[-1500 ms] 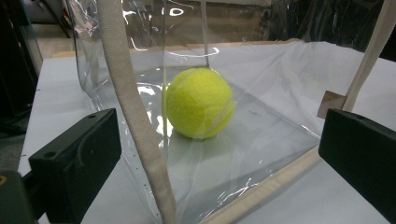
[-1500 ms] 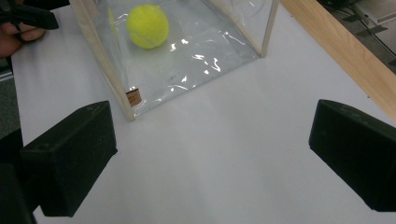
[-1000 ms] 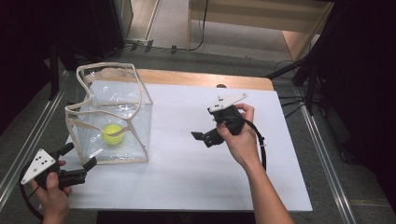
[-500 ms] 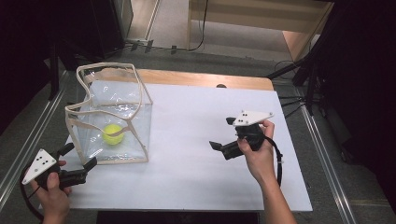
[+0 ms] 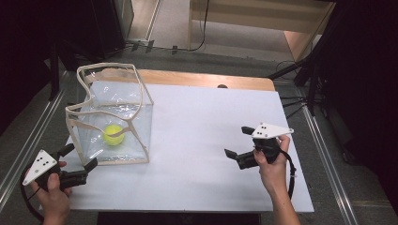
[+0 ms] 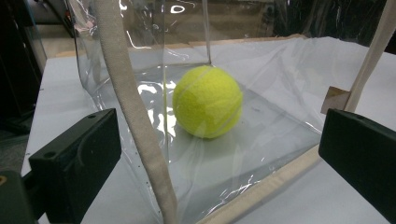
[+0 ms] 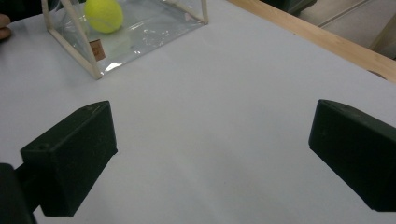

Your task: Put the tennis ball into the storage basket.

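Right gripper (image 5: 239, 140) withdrawn from ball (image 5: 113, 134).

— What is seen around the white worktop (image 5: 197, 140)?
— A grey floor (image 5: 328, 187) is seen on both sides, with metal rails (image 5: 28, 140) laid along it. A wooden strip (image 5: 211, 79) is seen at the far edge.
— And beyond?
— Pale wooden furniture (image 5: 244, 21) is lit; dark stands (image 5: 305, 70) and cables (image 5: 204, 33) are seen beside it.

right gripper (image 5: 239, 143) | way off from mid-worktop (image 5: 197, 122) now, sits by the near right edge | drifts back steadily, away from the clear bag (image 5: 110, 117) | fingers spread, nothing in them
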The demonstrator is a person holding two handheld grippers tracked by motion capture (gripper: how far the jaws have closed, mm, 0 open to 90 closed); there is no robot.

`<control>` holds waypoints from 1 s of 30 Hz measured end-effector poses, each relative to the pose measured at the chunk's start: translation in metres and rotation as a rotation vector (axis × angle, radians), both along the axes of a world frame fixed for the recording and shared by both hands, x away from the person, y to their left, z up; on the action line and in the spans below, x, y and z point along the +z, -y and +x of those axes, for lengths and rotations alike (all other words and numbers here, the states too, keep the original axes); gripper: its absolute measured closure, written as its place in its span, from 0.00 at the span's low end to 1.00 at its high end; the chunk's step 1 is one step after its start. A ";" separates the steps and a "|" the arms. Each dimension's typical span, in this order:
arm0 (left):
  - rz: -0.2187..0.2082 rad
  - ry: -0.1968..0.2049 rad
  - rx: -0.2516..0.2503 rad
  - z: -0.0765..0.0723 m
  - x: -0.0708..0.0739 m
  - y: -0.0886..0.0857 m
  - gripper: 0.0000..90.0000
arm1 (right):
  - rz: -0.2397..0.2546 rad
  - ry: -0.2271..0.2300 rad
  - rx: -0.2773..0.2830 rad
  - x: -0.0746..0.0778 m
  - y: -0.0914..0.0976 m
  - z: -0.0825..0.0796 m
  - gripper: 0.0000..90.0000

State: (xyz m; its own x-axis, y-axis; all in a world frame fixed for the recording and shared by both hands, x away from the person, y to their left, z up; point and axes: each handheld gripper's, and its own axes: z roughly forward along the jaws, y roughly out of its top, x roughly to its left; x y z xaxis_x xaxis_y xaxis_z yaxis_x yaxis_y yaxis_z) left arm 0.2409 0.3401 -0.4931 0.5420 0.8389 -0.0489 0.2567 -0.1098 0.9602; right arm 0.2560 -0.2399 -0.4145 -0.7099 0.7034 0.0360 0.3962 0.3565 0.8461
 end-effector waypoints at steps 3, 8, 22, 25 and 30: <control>0.001 0.000 -0.001 0.000 0.000 0.000 0.00 | 0.007 0.003 -0.007 -0.002 0.004 -0.002 0.00; 0.001 0.000 0.000 0.000 0.000 0.000 0.00 | 0.017 0.020 -0.034 -0.007 0.014 -0.008 0.00; 0.008 -0.001 -0.001 0.000 0.000 0.000 0.00 | 0.073 0.041 -0.106 -0.035 0.048 -0.030 0.00; 0.003 -0.001 -0.001 0.000 0.000 0.000 0.00 | 0.085 0.039 -0.120 -0.043 0.055 -0.035 0.00; 0.004 0.000 0.001 0.000 0.000 0.000 0.00 | 0.099 0.043 -0.151 -0.052 0.065 -0.042 0.00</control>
